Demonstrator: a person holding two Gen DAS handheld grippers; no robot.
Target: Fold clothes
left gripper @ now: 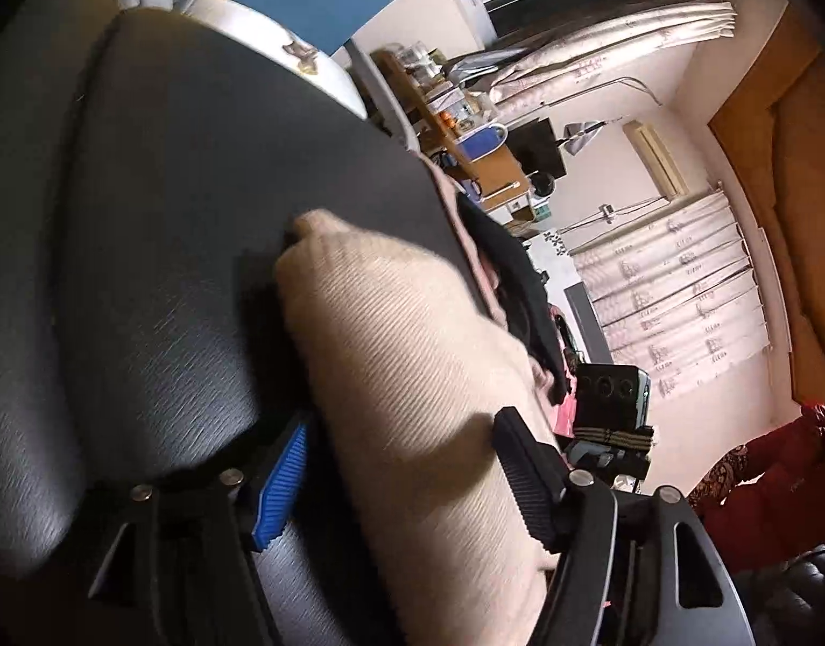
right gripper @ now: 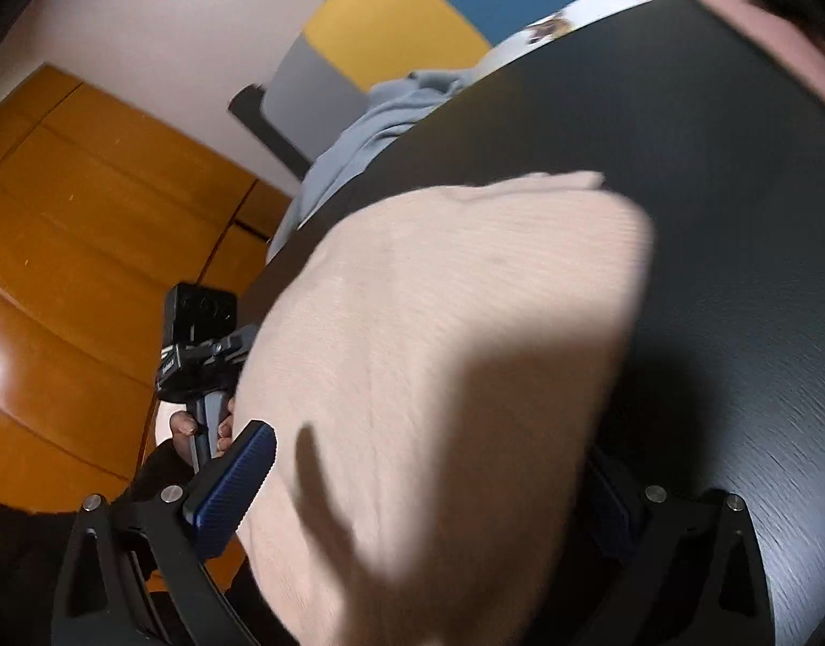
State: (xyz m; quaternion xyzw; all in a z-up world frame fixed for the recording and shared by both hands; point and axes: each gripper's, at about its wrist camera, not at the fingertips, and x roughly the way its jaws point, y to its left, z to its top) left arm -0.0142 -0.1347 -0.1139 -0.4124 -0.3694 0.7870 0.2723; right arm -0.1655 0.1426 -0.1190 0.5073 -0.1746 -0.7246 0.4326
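A beige knit garment is being seen lying folded on a black table, between the fingers of both grippers. In the left wrist view, the left gripper is being held wide: its blue pad is standing off one side of the fold and its black pad is lying at the other edge, and no squeeze on the cloth is being shown. In the right wrist view, the right gripper is being held at full spread, the blue pad just beside the garment's left edge and the opposite finger mostly hidden under shadow at the right; the cloth is being spanned, not gripped.

A grey-blue garment is being seen bunched at the far edge of the table, and a pink and a black one are being seen heaped at another edge. The other gripper, with its camera, is being held by a hand at the left of the right wrist view. Curtains, a window and a cluttered shelf are being shown behind the table in the left wrist view, and a wooden wardrobe in the right one. Both views are being blurred slightly.
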